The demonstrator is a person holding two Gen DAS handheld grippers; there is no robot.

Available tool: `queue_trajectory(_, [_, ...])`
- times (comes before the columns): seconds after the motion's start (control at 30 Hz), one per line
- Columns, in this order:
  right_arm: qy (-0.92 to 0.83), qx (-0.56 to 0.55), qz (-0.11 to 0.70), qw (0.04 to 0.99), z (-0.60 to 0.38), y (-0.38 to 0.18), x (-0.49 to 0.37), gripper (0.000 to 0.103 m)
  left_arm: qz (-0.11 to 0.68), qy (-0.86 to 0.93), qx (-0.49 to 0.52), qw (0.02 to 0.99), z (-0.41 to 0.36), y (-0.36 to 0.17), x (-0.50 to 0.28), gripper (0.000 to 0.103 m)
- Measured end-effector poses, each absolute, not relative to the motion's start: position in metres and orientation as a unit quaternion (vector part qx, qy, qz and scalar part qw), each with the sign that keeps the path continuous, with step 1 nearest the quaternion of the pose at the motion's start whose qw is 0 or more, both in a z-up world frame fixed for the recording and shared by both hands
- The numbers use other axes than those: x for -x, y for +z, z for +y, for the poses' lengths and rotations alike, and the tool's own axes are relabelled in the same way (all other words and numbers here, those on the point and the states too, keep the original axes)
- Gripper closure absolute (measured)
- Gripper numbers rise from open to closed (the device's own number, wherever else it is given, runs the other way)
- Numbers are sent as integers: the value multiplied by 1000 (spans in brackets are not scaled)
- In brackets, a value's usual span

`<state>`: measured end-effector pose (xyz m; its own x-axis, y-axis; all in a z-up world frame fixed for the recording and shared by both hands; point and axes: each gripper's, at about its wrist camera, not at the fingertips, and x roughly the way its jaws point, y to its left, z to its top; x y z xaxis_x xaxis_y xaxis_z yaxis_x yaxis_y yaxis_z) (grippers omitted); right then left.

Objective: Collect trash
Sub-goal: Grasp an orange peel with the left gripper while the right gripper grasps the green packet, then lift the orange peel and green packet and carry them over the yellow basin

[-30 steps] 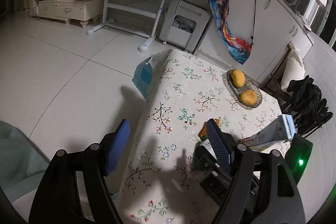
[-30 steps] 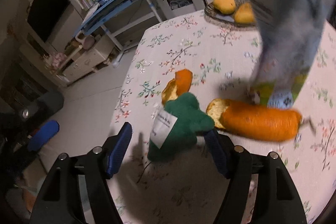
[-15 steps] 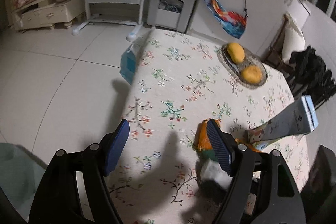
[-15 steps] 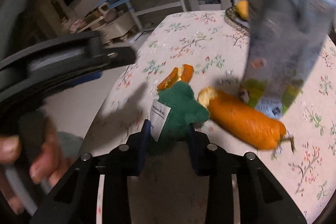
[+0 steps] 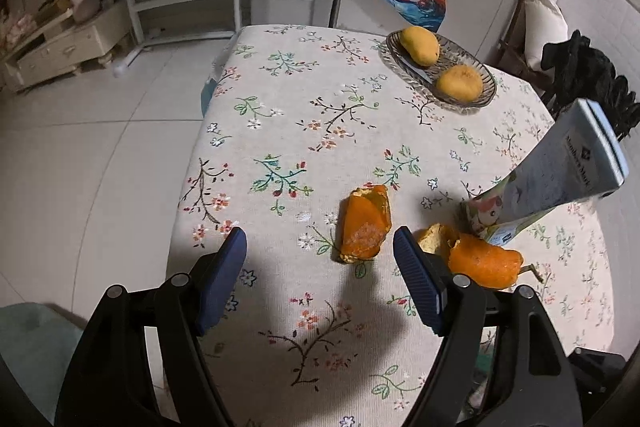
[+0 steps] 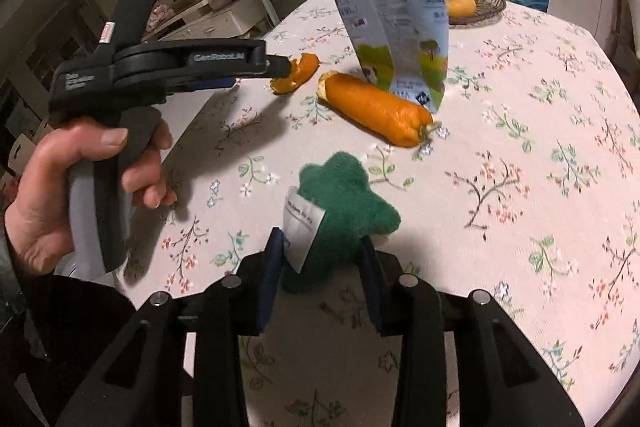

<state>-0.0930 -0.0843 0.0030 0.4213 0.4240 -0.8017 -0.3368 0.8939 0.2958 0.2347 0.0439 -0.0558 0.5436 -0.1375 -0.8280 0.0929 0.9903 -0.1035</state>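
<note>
Over the floral-cloth tabletop point(image 5: 280, 131), left gripper point(image 5: 320, 247) jaws gape above curled orange peel point(image 5: 366, 223), needing descent; right gripper point(image 6: 320, 259) jaws, opening, flank the fuzzy green plush scrap point(image 6: 344, 203).

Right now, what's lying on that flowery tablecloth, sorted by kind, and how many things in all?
Orange peel pieces: 2, small piece, long piece
Milk carton: 1
Green plush toy: 1, between the right tongs, which are opening
Yellow fruits: 2
Fruit dish: 1
Total: 7
</note>
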Motion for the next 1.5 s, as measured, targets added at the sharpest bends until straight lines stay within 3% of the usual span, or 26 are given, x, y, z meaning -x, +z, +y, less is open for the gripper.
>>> queue_trajectory(0.23, [223,-40,477,849,-81,3,100,55,462,-63,-24,884,28,-58,-235,31])
queue_trajectory(0.3, [221,-51,474,851,-82,3,98,46,459,-62,-28,886,26,-57,-236,32])
queue_trajectory(0.4, [216,-65,471,853,-90,3,101,45,461,-68,-28,884,25,-58,-238,41])
queue_trajectory(0.47, [212,-66,468,855,-89,3,99,45,465,-75,-29,881,23,-61,-239,54])
queue_trajectory(0.6, [202,-67,464,860,-89,4,96,45,465,-84,-37,881,18,-63,-239,68])
queue_trajectory(0.7, [188,-68,460,865,-91,3,93,38,463,-91,-26,881,20,-61,-239,82])
queue_trajectory(1.03, [177,-53,455,871,-90,-1,88,36,456,-102,-15,884,21,-55,-235,84])
queue_trajectory(1.27, [162,-19,448,879,-83,-3,85,27,463,-93,0,882,27,-56,-238,84])
queue_trajectory(1.37, [157,16,444,882,-75,-4,88,30,464,-92,3,881,28,-56,-238,84])
queue_trajectory(1.4, [156,28,443,883,-72,-5,89,41,464,-93,4,881,29,-56,-239,84])
queue_trajectory(1.5, [163,41,440,882,-73,-4,87,57,463,-94,6,882,29,-55,-239,84])
